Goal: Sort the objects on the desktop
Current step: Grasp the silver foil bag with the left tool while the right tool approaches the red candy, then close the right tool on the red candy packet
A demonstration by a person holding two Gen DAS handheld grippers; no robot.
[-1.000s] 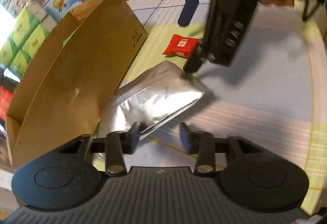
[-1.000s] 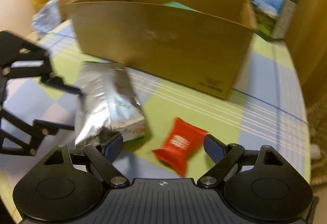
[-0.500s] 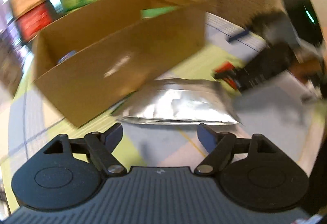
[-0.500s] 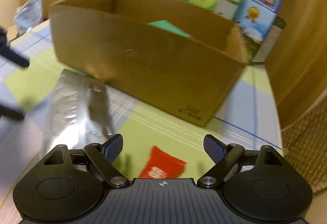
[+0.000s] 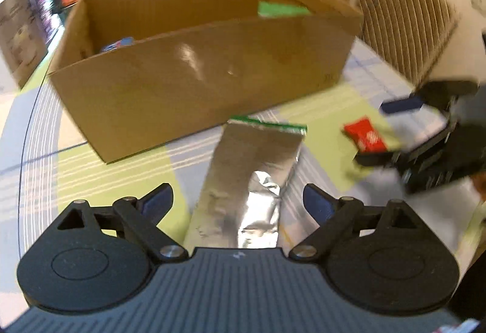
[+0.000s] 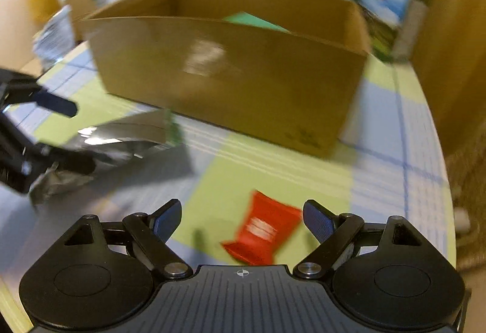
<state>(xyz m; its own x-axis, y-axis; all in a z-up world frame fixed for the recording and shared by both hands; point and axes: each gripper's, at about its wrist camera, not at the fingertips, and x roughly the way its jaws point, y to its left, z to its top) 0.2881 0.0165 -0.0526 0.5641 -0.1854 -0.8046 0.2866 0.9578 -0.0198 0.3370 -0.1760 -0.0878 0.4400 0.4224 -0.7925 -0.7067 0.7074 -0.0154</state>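
left gripper (image 5: 238, 202) swung round, silver pouch (image 5: 252, 178) now lengthwise between spread jaws; right gripper (image 6: 241, 219) jaws spread around red packet (image 6: 262, 229); cardboard box (image 5: 209, 74) behind.

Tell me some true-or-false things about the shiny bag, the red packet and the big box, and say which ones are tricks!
1. The silver bag lies on the table between the open fingers of the left gripper. True.
2. The red packet is already inside the cardboard box. False: it lies on the tablecloth in front of the box, between the fingers of the right gripper.
3. The right gripper is shut tight on the red packet. False: its fingers are spread open, one on each side of the packet.
4. Something green shows inside the box. True.
5. The box has a closed lid. False: its top is open.
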